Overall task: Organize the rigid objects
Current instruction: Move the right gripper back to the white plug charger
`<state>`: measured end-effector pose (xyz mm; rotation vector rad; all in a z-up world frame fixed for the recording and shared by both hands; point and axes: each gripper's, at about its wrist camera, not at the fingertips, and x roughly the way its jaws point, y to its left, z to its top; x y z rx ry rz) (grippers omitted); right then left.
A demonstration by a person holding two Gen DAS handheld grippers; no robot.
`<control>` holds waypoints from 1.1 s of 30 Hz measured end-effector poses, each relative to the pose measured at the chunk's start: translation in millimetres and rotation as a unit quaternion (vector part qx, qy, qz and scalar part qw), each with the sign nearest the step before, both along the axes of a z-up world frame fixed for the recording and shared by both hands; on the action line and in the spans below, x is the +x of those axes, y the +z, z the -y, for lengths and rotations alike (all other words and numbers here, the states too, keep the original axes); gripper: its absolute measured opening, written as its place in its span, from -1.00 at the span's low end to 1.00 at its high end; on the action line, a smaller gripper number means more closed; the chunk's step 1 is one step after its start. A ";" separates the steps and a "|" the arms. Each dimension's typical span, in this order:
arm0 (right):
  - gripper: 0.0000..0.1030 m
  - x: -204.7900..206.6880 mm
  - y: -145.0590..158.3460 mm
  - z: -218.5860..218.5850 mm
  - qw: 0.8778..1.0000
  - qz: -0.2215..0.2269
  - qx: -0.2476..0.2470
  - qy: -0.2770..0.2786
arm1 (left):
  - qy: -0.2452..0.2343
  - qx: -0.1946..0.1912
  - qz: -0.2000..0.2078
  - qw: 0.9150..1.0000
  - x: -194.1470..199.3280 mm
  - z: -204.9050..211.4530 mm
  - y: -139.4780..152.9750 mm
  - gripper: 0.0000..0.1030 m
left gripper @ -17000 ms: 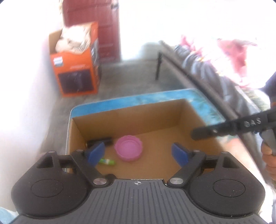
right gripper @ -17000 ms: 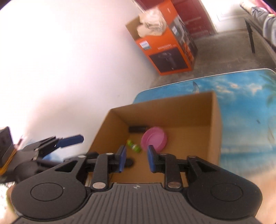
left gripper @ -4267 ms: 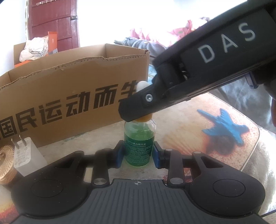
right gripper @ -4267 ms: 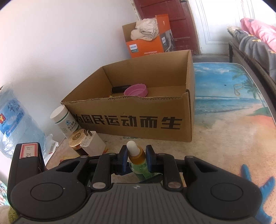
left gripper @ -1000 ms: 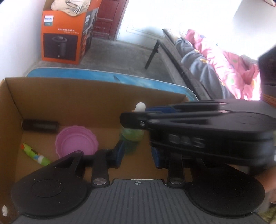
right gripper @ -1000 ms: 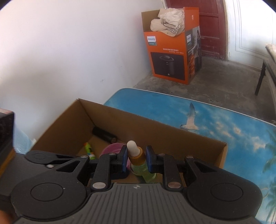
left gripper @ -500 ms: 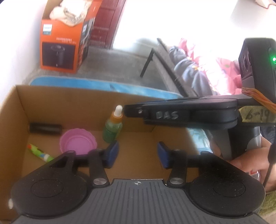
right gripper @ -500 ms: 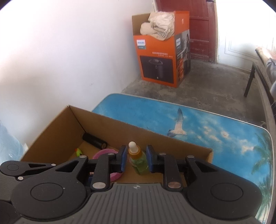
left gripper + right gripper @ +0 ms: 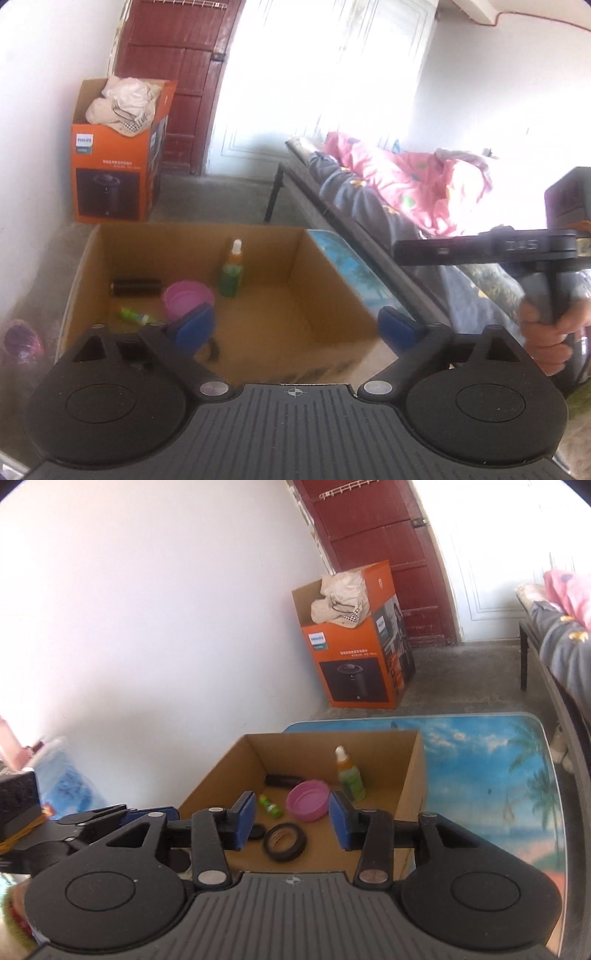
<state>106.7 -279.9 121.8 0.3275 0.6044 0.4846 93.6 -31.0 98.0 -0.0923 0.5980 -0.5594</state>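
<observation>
Both grippers have let go of the green dropper bottle and pulled back and up since a second ago, when each was clamped on it above the box; the bottle now stands free inside.

Largest in view, the counter [image 9: 491, 775] with its beach print carries the open cardboard box [image 9: 410, 775], pushed toward the white wall. On the floor beyond stands an orange appliance box [image 9: 354, 672] with cloth stuffed in its top.

Both grippers hover above the near edge of the cardboard box. The left gripper [image 9: 295, 326] has its blue pads spread wide apart with nothing between them. The right gripper [image 9: 292, 821] is likewise parted and empty.

Inside the cardboard box, the pink lid [image 9: 308, 800] lies near the middle of the floor. A black tape roll [image 9: 283, 842] lies flat nearer the front edge. The green dropper bottle [image 9: 349, 780] stands upright just beside the pink lid, toward the back wall. A dark cylinder [image 9: 282, 780] lies along the back wall at the left. The small green tube [image 9: 270, 805] lies on its side left of the pink lid.
</observation>
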 end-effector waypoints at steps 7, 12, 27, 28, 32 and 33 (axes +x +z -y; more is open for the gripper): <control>-0.01 -66.3 -35.3 3.7 0.994 -0.052 0.094 -0.009 | 0.009 0.032 -0.010 0.999 -45.3 -15.4 -42.6 0.89; -0.01 -62.2 -71.7 -26.8 0.989 -0.089 0.120 0.002 | 0.019 0.052 -0.027 0.998 -56.5 -11.8 -83.0 0.83; -0.31 9.2 -140.6 -113.6 0.982 -0.152 0.101 0.050 | 0.078 0.103 -0.026 0.991 -38.9 -8.8 -129.6 0.11; -0.34 12.3 -143.9 -115.0 0.981 -0.156 0.101 0.051 | 0.079 0.106 -0.024 0.991 -37.7 -8.8 -130.2 0.10; -0.43 22.2 -153.0 -122.6 0.979 -0.168 0.103 0.055 | 0.082 0.101 -0.019 0.991 -33.1 -8.6 -131.9 0.07; -0.44 24.5 -154.5 -124.3 0.978 -0.170 0.103 0.057 | 0.082 0.100 -0.018 0.991 -31.9 -8.5 -131.8 0.06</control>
